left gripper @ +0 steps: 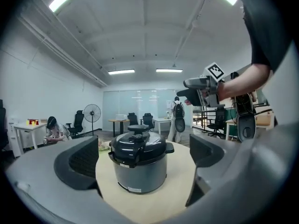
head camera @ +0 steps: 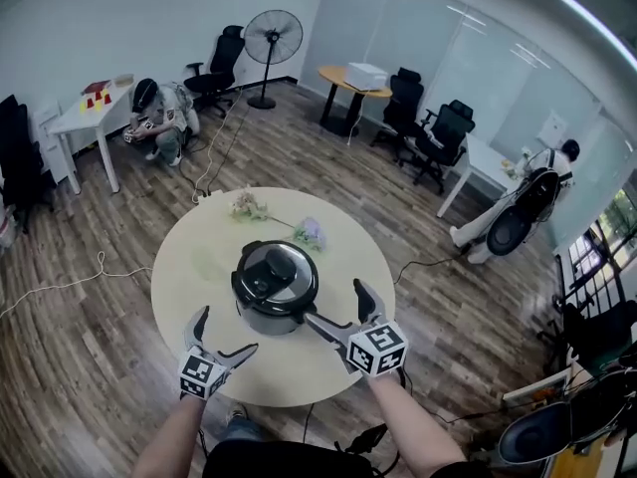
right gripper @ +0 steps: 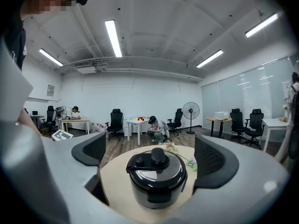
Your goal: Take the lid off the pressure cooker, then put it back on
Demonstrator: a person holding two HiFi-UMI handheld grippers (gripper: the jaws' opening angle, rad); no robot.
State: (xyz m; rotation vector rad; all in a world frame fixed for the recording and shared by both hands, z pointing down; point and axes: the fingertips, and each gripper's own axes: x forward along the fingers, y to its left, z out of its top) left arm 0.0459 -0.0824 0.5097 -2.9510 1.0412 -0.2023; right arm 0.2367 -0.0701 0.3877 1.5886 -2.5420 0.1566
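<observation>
Hovering near the lidded pressure cooker (head camera: 275, 285), left gripper (head camera: 227, 331) and right gripper (head camera: 334, 303), fingers (left gripper: 79, 162) spread wide, touching nothing.

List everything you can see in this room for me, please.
pressure cooker: one, dark grey, lid on, table centre
round table: one, beige, before the person
flower sprigs: two, pale, behind the cooker
standing fan: one, black, far wall
office chairs: several, black, round the room
white table: one, far left
wooden table: one, far side, white box on top
people: two, one crouching, one standing right
left gripper: one, dark grey, open, empty
right gripper: one, dark grey, open, empty
</observation>
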